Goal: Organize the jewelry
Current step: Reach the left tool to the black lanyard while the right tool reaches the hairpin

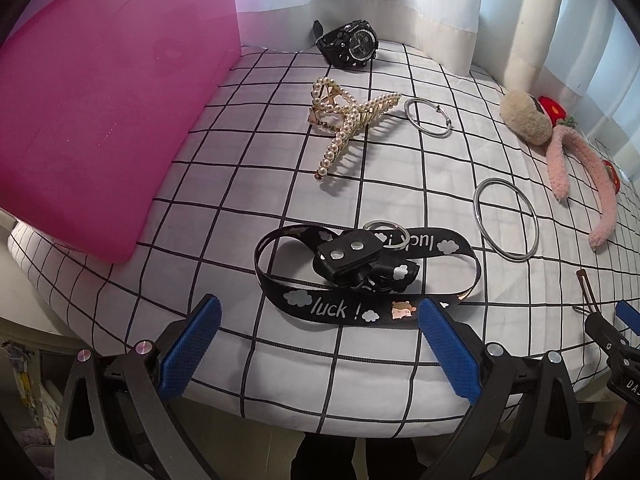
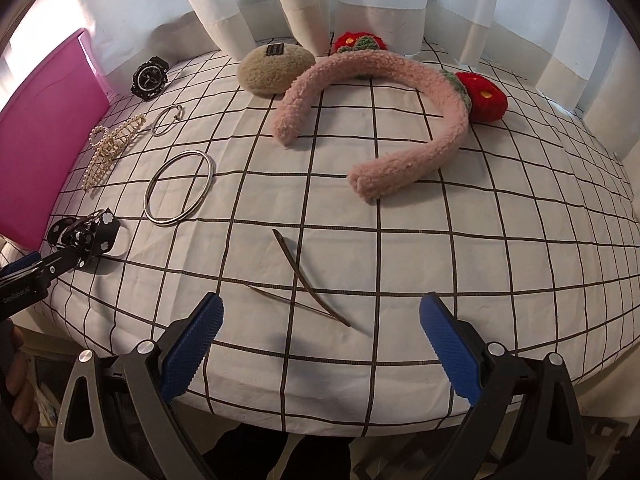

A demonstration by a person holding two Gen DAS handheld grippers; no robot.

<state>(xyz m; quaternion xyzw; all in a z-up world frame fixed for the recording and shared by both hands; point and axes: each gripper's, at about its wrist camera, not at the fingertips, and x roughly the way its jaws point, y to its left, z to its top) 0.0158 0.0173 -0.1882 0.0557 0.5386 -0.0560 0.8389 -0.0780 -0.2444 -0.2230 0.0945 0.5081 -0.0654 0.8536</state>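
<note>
A white cloth with a black grid (image 2: 400, 248) covers the counter. On it lie a glossy black woven lanyard (image 1: 360, 276) printed "luck !" with clouds, a gold claw clip studded with pearls (image 1: 344, 124), a chunky black wristwatch (image 1: 352, 44), a small silver hoop (image 1: 428, 115) and a larger smooth silver bangle (image 1: 505, 220). A translucent pink plastic lid or box (image 1: 100, 120) sits on the left. Farther right are a fuzzy pink headband (image 2: 384, 116) with red crocheted flowers, a beige fleecy oval clip (image 2: 274, 67) and a thin brown curved hairpin (image 2: 310, 280).

The left gripper (image 1: 320, 312) has its ribbed blue jaws wide apart, the lanyard just ahead between them. The right gripper (image 2: 322, 314) is likewise spread, with the hairpin lying between its jaws.
</note>
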